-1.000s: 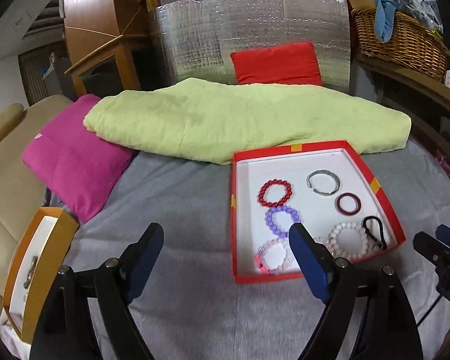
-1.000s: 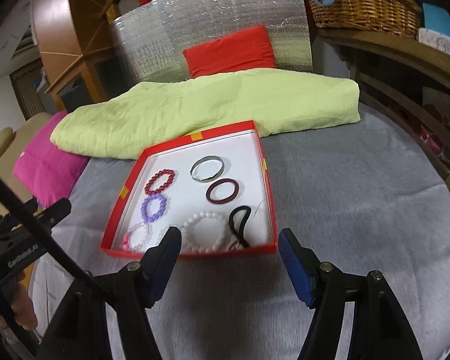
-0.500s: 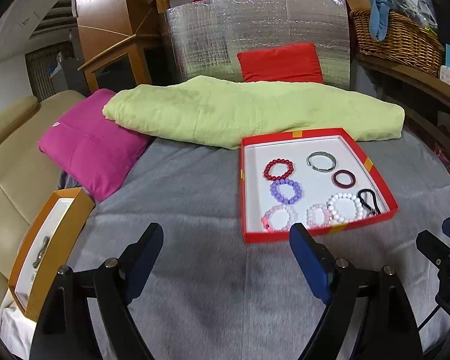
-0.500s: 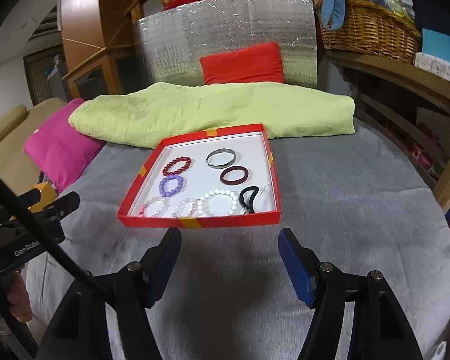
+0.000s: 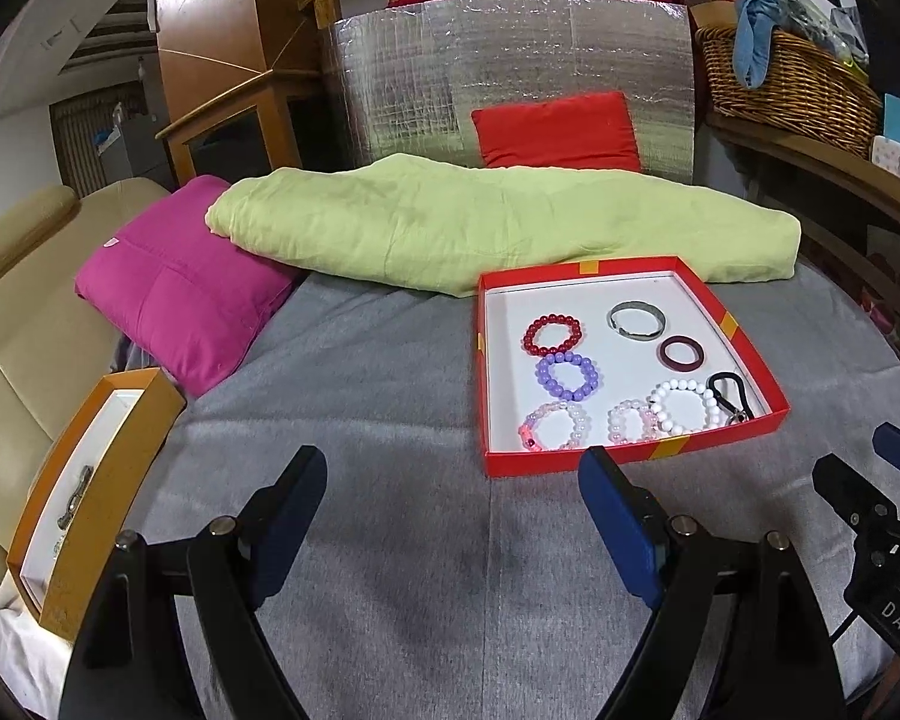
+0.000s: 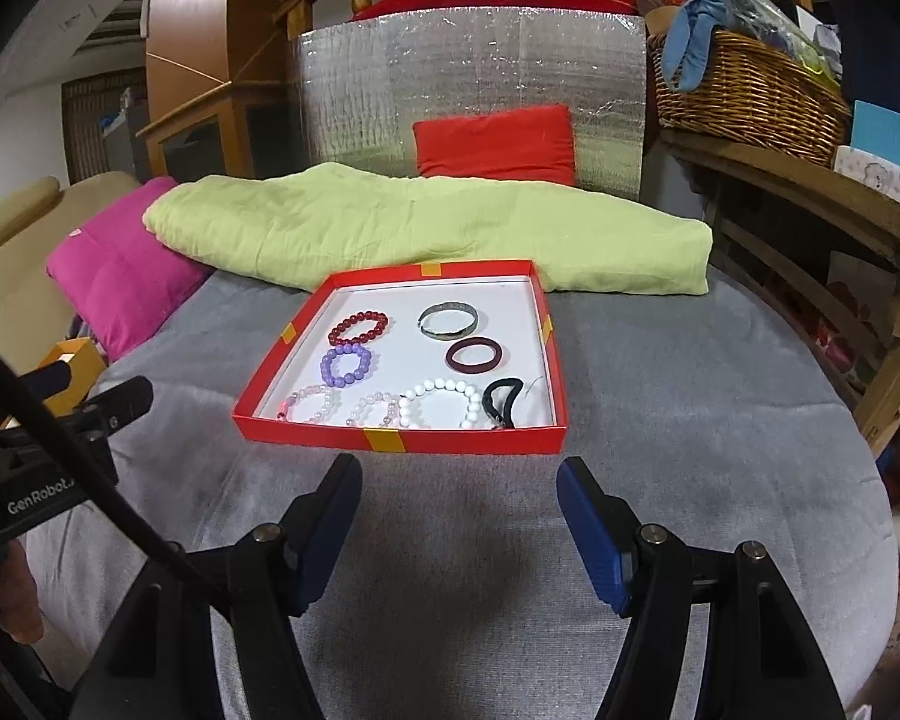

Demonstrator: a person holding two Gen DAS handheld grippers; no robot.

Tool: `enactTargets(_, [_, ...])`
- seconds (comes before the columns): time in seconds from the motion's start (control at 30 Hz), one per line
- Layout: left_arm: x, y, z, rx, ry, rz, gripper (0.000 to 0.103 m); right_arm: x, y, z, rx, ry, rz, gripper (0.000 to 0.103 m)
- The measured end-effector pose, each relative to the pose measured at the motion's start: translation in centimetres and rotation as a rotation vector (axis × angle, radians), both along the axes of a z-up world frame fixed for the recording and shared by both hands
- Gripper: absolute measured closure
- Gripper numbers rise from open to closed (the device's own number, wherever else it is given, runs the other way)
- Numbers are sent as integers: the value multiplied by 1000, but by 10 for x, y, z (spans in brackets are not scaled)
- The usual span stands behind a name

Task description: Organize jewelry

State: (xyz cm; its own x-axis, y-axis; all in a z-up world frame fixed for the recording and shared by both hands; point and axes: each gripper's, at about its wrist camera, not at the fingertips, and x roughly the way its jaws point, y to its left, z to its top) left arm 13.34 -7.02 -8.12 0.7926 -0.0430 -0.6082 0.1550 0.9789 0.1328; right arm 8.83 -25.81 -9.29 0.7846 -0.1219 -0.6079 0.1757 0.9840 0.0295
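Note:
A red tray (image 5: 618, 461) (image 6: 402, 440) with a white floor lies on the grey cloth. It holds several bracelets: a red bead one (image 5: 552, 333) (image 6: 359, 327), a purple bead one (image 5: 567, 376) (image 6: 345, 365), a silver bangle (image 5: 636, 320) (image 6: 449, 320), a dark red ring (image 5: 680, 353) (image 6: 474, 354), a white bead one (image 5: 687, 407) (image 6: 441, 402), pink ones (image 5: 553, 427) and a black hair tie (image 5: 728, 396) (image 6: 501, 402). My left gripper (image 5: 450, 510) is open above the cloth, short of the tray. My right gripper (image 6: 457, 519) is open just in front of the tray's near wall. Neither holds anything.
An orange box (image 5: 99, 492) with a metal piece inside sits at the left edge. A green quilt (image 5: 498, 222), a pink cushion (image 5: 180, 288) and a red cushion (image 5: 555, 132) lie behind the tray. A wicker basket (image 6: 750, 96) stands on a wooden shelf at right.
Both grippers have drawn back from the tray, which now looks smaller and farther off. The right view has rolled to level. Over the last half second little moved.

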Motion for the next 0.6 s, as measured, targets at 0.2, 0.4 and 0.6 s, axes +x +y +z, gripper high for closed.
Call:
enactTargets(0.2, [1, 1, -1, -1, 3, 8, 17, 1, 0, -2, 2, 2, 1, 32])
enactTargets(0.4, [1, 1, -1, 0, 3, 10, 17, 2, 1, -2, -7, 2, 5, 32])
enactTargets(0.6, [2, 2, -1, -3, 3, 12, 17, 3, -2, -3, 7, 7, -8, 32])
